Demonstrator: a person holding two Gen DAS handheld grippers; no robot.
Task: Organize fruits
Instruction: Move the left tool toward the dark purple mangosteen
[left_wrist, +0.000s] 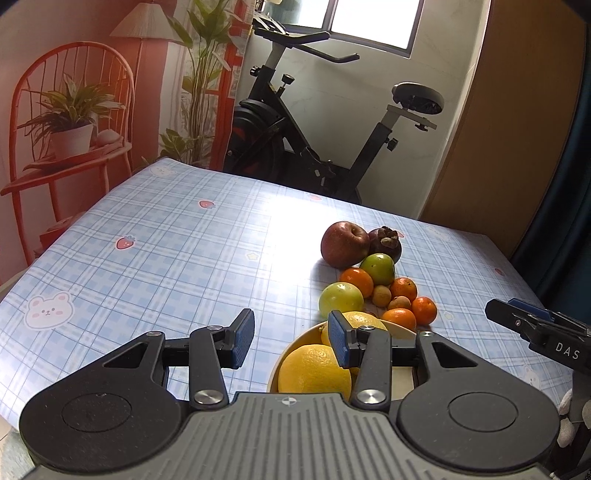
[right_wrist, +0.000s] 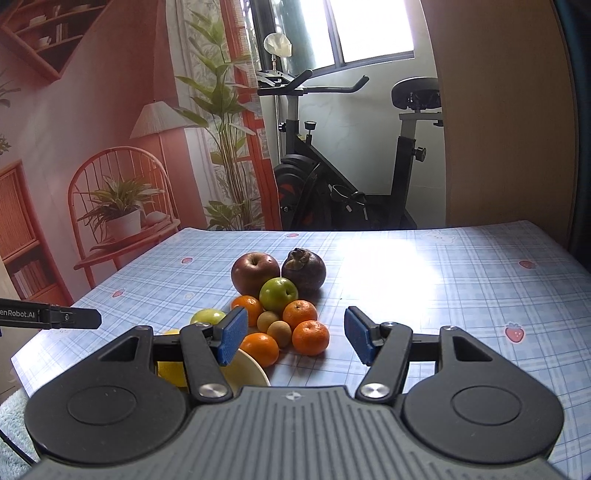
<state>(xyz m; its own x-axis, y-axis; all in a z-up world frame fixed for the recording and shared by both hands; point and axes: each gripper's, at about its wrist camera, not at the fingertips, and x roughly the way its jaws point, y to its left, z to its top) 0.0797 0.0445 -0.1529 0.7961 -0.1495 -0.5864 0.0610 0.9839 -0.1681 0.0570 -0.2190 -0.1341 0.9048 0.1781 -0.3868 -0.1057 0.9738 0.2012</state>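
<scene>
Your left gripper (left_wrist: 291, 338) hangs released at the bottom centre of its view, nothing between its pads. Your right gripper (right_wrist: 295, 334) is likewise released and empty. The fruit pile (right_wrist: 280, 299) sits mid-frame on the table (right_wrist: 443, 280); the bowl (left_wrist: 291, 350), lower centre, holds a large orange (left_wrist: 314, 369).

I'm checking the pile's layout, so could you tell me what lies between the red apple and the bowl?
In the left wrist view, a tangerine and a yellow-green fruit lie between the red apple and the bowl.
</scene>
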